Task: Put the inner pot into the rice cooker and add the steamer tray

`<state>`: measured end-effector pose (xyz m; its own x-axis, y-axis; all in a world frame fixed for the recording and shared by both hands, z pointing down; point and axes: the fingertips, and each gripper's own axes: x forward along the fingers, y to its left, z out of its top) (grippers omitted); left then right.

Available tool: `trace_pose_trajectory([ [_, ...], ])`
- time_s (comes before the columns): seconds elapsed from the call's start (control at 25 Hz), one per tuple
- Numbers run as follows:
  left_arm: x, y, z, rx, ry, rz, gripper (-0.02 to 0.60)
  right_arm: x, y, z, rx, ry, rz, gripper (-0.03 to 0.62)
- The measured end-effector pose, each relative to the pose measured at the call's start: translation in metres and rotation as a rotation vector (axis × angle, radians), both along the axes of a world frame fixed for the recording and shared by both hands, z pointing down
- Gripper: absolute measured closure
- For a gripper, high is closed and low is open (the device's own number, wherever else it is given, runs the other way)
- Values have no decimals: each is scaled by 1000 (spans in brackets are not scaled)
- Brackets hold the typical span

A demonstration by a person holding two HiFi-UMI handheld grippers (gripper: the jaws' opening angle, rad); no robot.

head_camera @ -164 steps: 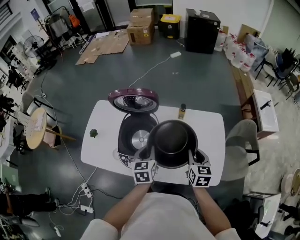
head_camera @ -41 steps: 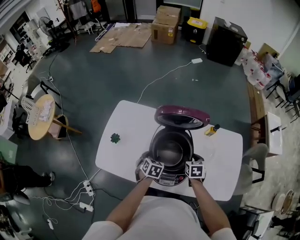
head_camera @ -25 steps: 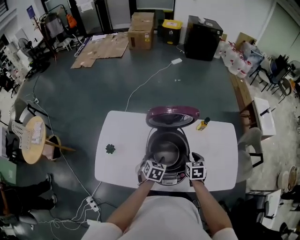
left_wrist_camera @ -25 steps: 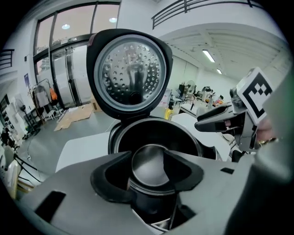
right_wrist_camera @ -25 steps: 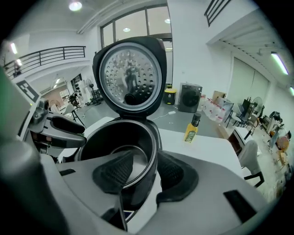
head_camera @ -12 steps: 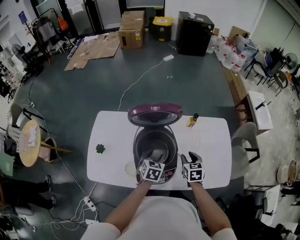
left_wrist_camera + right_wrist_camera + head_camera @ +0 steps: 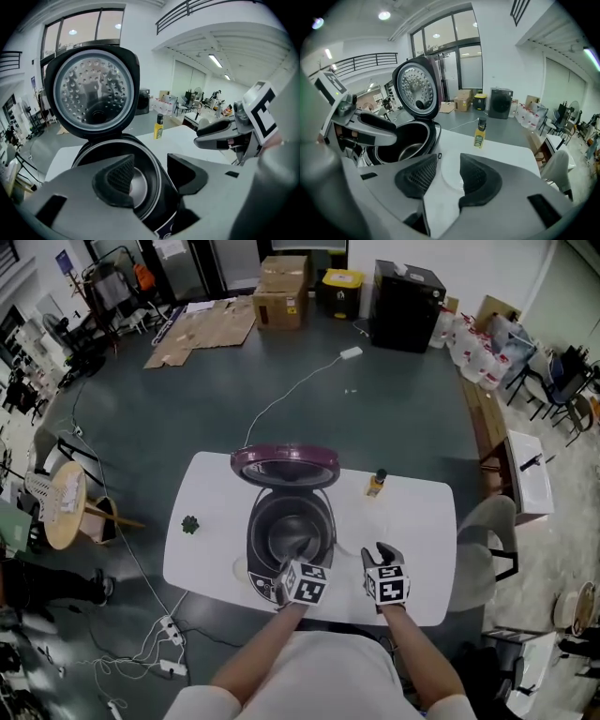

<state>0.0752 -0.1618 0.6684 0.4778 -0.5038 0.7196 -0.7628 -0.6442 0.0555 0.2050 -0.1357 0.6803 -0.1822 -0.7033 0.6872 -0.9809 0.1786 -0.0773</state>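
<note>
Side table: a small round wooden table (image 7: pixel 64 505) stands on the floor, well apart from the work table at the far left.
Floor cables: a power strip and loose cords (image 7: pixel 161 626) lie below the white table's (image 7: pixel 422 512) left corner.
Green item: a small dark-green thing (image 7: pixel 190 524) lies alone on the table's left part; too small to say what it is.
Rice cooker: the cooker (image 7: pixel 253 532) stands left of the table's middle, near the front edge.
Lid: the maroon lid (image 7: pixel 284 465) stands open and upright behind the mouth, its perforated inner plate facing the person.
Inner pot: the inner pot (image 7: pixel 287 538) sits inside the cooker, shiny bottom showing.
Left gripper: the left gripper (image 7: pixel 151 171) has its jaws spread and pinches nothing. It hangs over the cooker's front rim, with the rim showing in the gap.
Right gripper: the right gripper (image 7: pixel 446 173) has its jaws apart and is empty, over bare tabletop right of the cooker.
Disc: a pale round disc (image 7: pixel 451 174) lies flat on the table beyond the right jaws; I cannot tell what it is.
Bottle: a small yellow bottle (image 7: pixel 376 484) with a dark cap stands upright behind and right of the cooker.
Chair: a grey chair (image 7: pixel 489 521) stands at the table's right end.
Writing: the bottle's label and the cooker's front panel carry print too small to read.
</note>
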Motion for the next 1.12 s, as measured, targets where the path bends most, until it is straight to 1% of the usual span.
trace_pose_trajectory([
  [0.28,46,9,-4,8,-8,-11,344,38,-3,1,10,-17,-38,425],
  [0.6,100,17,7,4,-1,-30,344,75,-7,13,2,-28,-76,430],
  [0.76,118,20,22,-26,-7,-49,345,89,-12,21,-16,-27,-94,431],
  [0.92,127,18,46,-62,-19,-87,345,99,-17,37,-36,-22,-104,433],
  [1.12,130,18,76,-138,-2,-172,347,110,-21,61,-77,-18,-110,434],
])
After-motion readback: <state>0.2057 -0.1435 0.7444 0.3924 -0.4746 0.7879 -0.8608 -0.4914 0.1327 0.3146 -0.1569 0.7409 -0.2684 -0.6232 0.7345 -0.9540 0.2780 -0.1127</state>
